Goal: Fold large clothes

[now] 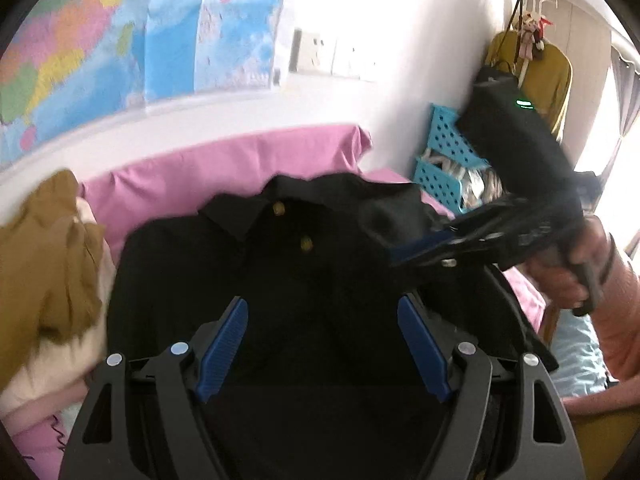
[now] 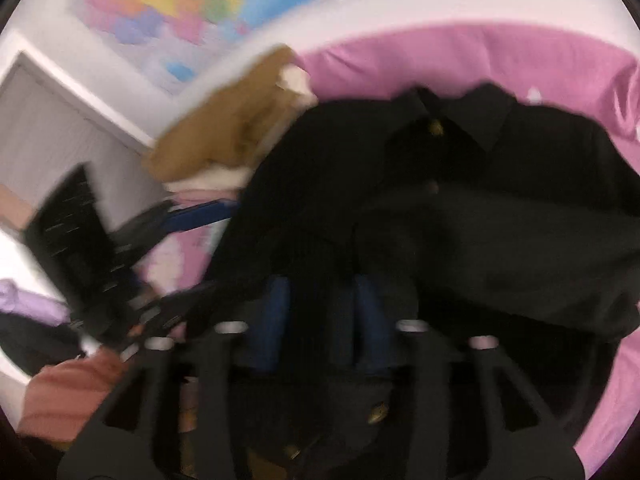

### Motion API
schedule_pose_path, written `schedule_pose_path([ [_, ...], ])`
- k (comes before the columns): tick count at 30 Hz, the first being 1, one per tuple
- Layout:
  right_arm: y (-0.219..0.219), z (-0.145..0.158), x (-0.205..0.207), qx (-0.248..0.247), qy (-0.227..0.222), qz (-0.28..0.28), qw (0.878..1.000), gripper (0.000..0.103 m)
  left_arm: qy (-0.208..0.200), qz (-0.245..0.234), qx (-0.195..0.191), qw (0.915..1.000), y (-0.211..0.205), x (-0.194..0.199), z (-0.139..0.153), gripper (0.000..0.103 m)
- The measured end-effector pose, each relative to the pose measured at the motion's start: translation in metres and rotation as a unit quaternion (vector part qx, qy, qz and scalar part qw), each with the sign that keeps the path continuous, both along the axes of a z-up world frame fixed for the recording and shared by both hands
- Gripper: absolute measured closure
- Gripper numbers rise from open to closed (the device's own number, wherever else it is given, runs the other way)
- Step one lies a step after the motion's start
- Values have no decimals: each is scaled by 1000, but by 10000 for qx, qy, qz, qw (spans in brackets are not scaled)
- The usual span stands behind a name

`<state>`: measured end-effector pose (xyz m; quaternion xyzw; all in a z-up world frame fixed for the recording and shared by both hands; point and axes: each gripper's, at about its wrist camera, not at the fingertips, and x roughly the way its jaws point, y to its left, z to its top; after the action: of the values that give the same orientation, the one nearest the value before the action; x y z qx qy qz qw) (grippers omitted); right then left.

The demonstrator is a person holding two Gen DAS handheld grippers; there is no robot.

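I find the black shirt point(image 1: 280, 264) spread collar-up on the pink bed point(image 1: 224, 168), my left gripper point(image 1: 322, 320) released above it, my right gripper point(image 2: 320, 300) blurred, state indeterminate; I should pinch 1 side edge cleanly and fold inward.

A black jacket point(image 1: 304, 280) lies spread out on the pink bed sheet point(image 1: 208, 168), front side up. Its collar point(image 1: 256, 208) points toward the wall and is folded down flat. Two round brass-coloured buttons point(image 1: 277, 209) sit in a line below the collar, so the front is closed there. In the right wrist view, which is blurred, one side of the jacket point(image 2: 460, 208) is folded over across the front, and the cloth makes soft wrinkles near the lower edge.
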<state>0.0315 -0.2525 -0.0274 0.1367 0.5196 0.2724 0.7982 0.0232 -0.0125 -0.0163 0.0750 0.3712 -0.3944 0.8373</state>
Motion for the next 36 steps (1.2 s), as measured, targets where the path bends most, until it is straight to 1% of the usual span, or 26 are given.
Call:
schedule_pose_path([
  [1,1,-6,2,23,34,9,10000,44,98,-82,47,9999,-3,-2,-6,27],
  [2,-1,-9,0,144,74,45,9999,38,181,-191,81,9996,-6,-4,-12,27],
  [3,-6,-8,-1,209,76,4,9998,36,228,-270,115,9993,-6,-6,-17,27],
  [5,-18,1,-10,182,-124,-91,9997,35,353,-493,183,9980,-15,-12,-27,27],
  [8,-51,27,-32,50,-748,-353,9966,32,563,-918,174,9940,-30,-23,-37,27],
  [9,-63,33,-37,-35,-904,-517,9946,31,571,-1031,203,9928,-36,-28,-40,25],
  [10,-74,35,-40,-121,-1008,-725,9922,28,560,-1130,247,9917,-41,-32,-42,16],
  [11,-93,34,-43,-186,-1023,-1034,9892,27,513,-1215,325,9907,-49,-37,-45,10],
  [14,-129,18,-46,-18,-770,-1559,9848,27,331,-1430,602,9873,-69,-50,-54,10],
  [15,-138,11,-47,44,-696,-1684,9832,28,232,-1421,783,9865,-78,-54,-58,11],
  [16,-146,4,-46,130,-633,-1809,9814,29,210,-1390,888,9861,-82,-53,-61,17],
  [17,-154,-5,-47,237,-581,-1950,9788,29,191,-1294,1057,9858,-87,-51,-66,26],
  [18,-161,-10,-47,292,-562,-2030,9771,29,217,-1226,1090,9862,-85,-48,-66,54],
  [19,-163,-15,-46,342,-553,-2114,9752,29,324,-1123,1095,9871,-84,-40,-68,75],
  [20,-169,-19,-46,405,-554,-2198,9731,29,618,-956,942,9890,-76,-26,-66,93],
  [21,-174,-23,-49,453,-558,-2238,9720,29,783,-859,779,9902,-67,-19,-63,97],
  [22,-179,-26,-49,489,-566,-2277,9709,29,943,-734,557,9913,-57,-9,-58,97],
  [24,-191,-27,-50,506,-619,-2373,9681,29,1213,-355,-52,9920,-24,14,-42,97],
  [25,-196,-29,-49,562,-613,-2430,9665,29,1350,-51,-352,9902,-2,28,-34,97],
  [27,-204,-34,-47,584,-592,-2528,9639,28,1526,352,-667,9854,28,44,-25,97],
  [30,-214,-49,-38,752,-431,-2594,9619,24,1987,1000,-898,9708,69,67,-28,92],
  [32,-216,-61,-31,823,-291,-2627,9609,21,2161,1374,-711,9640,82,77,-36,89],
  [33,-216,-66,-27,886,-220,-2605,9611,21,2207,1457,-694,9619,86,79,-40,87],
  [34,-214,-70,-23,943,-177,-2528,9628,21,2248,1449,-709,9609,87,79,-40,80],
  [35,-212,-72,-21,959,-167,-2458,9644,21,2301,1448,-743,9595,89,79,-41,64],
  [36,-209,-74,-18,929,-156,-2403,9661,21,2324,1476,-834,9577,92,78,-41,54],
])
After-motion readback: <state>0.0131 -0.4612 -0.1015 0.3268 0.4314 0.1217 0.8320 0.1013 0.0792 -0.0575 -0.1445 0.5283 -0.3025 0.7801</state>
